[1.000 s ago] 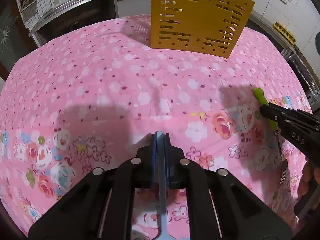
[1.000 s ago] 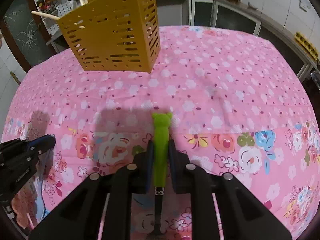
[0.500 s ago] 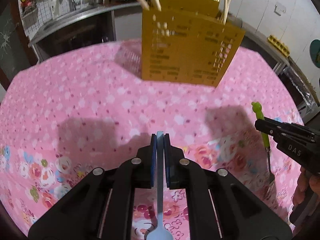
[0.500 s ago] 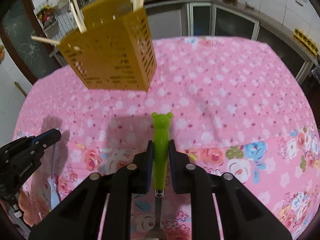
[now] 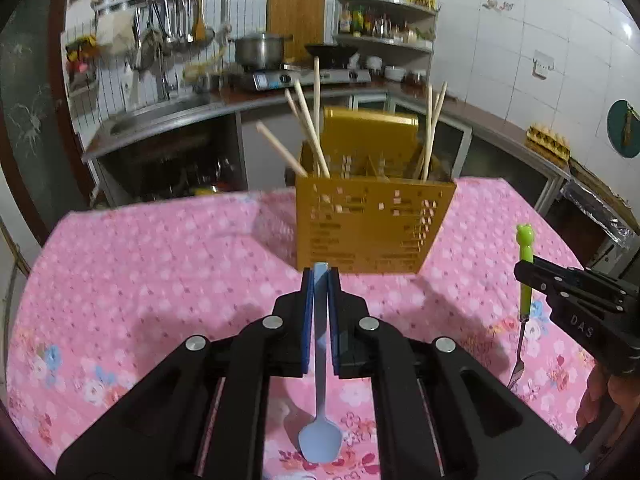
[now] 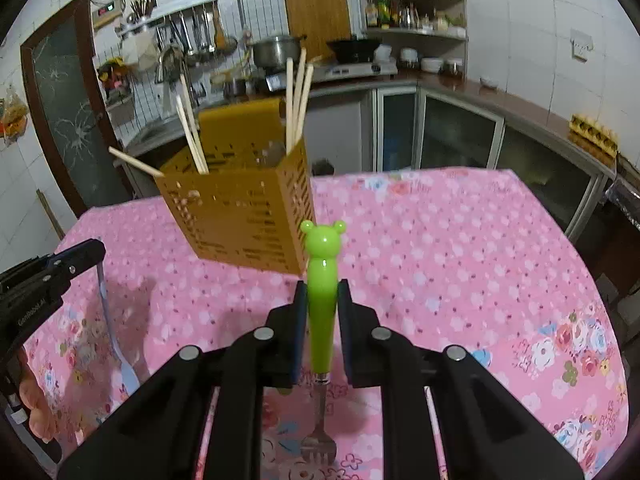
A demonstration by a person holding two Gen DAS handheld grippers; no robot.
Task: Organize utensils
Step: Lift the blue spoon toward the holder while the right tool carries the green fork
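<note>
My left gripper [image 5: 319,276] is shut on the handle of a light blue spoon [image 5: 320,436], whose bowl hangs down toward me above the cloth. My right gripper [image 6: 322,286] is shut on a fork with a green bear-head handle [image 6: 322,276]; its metal tines [image 6: 319,446] point down. A yellow slotted utensil holder [image 5: 372,220] with several wooden chopsticks [image 5: 308,128] stands on the pink table ahead of both grippers. In the left wrist view the right gripper [image 5: 524,272] and fork [image 5: 525,264] show at the right. In the right wrist view the left gripper [image 6: 94,250] and spoon [image 6: 120,356] show at the left.
A pink floral tablecloth [image 5: 140,272] covers the table. Behind it runs a kitchen counter [image 6: 460,92] with a stove, a pot [image 5: 258,50], a sink and hanging tools. A person's hand [image 6: 34,404] holds the left gripper at the lower left.
Both grippers have risen and tilted up with their utensils still held. The holder now sits lower in view with its chopsticks and the kitchen behind it showing.
</note>
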